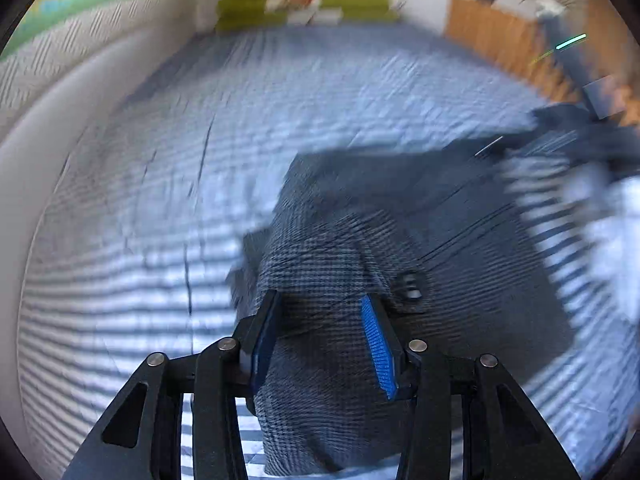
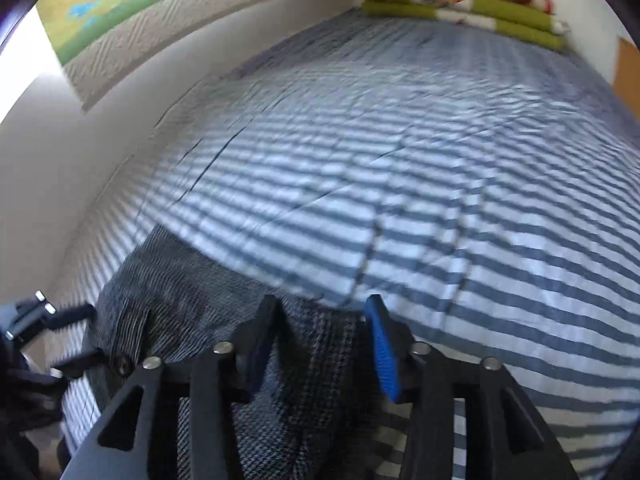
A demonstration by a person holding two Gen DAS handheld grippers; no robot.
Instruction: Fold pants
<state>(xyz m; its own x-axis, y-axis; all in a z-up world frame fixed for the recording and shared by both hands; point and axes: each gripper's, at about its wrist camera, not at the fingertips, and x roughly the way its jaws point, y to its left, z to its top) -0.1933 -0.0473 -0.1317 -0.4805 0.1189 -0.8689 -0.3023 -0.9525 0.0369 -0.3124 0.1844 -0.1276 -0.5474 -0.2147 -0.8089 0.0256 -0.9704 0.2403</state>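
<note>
The pants (image 1: 360, 248) lie on the bed (image 1: 280, 100), which has a blue and white striped sheet. They are dark with a fine check pattern, and they look partly folded already, with a thicker heap of cloth near the left claw (image 1: 320, 312) and a flatter part that runs away toward the right. A small dark button (image 1: 410, 286) sits on the cloth just beside the blue pad.

The cloth is soft and light, and I judge it will sag and slide when it is lifted by one point only. The seams and the thick part near the button should be firmer, so these are better places to take hold than the thin middle of a leg. Two holds well apart along one edge would keep the fold straight.

In the left wrist view the cloth rises between the fingers of the left claw, but the picture is blurred, so I cannot say surely if the pads press on it; it seems that they stand a little apart from it. In the right wrist view the right claw (image 2: 322, 320) is released: its fingers stand apart over the edge of the pants (image 2: 200, 300), where cloth meets sheet, and nothing is gripped.

At the far end of the bed lies a folded green blanket (image 2: 460, 8) against the wall.
</note>
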